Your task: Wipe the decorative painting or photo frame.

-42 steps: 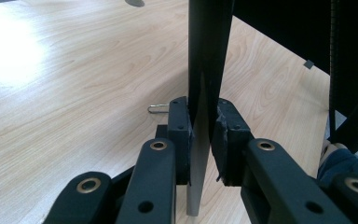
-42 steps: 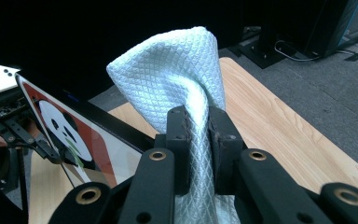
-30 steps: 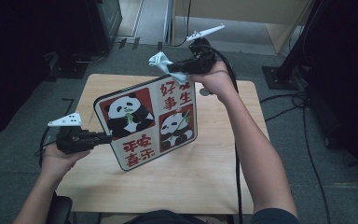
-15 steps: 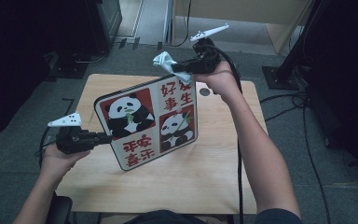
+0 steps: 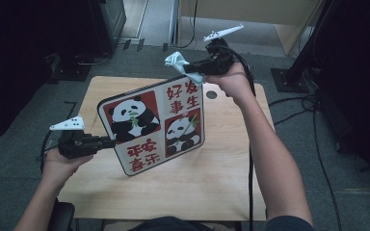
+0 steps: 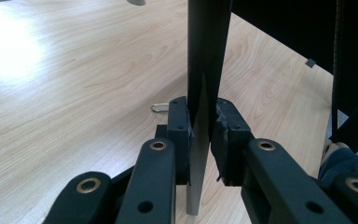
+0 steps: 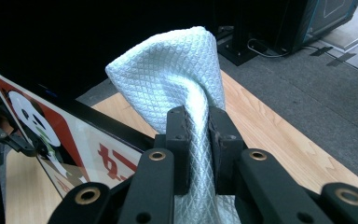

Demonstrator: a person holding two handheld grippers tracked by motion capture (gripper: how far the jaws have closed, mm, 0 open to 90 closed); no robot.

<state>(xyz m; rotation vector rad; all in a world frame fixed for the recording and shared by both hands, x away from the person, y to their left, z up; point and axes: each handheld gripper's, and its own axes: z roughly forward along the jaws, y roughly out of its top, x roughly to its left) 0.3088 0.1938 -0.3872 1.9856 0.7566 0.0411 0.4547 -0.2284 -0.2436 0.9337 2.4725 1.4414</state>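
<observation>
The flat rectangular panda picture board with a dark frame (image 5: 154, 127) stands tilted above the light wooden table (image 5: 212, 183), clamped at its edge by the left hand-held gripper (image 5: 107, 142). Above its top corner, the right hand-held gripper (image 5: 190, 69) pinches a pale blue waffle-weave cloth (image 5: 177, 61).

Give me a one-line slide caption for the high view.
Left gripper clamps the edge of a panda picture board above the wooden table, while the right gripper holds a pale cloth at its top corner.
</observation>
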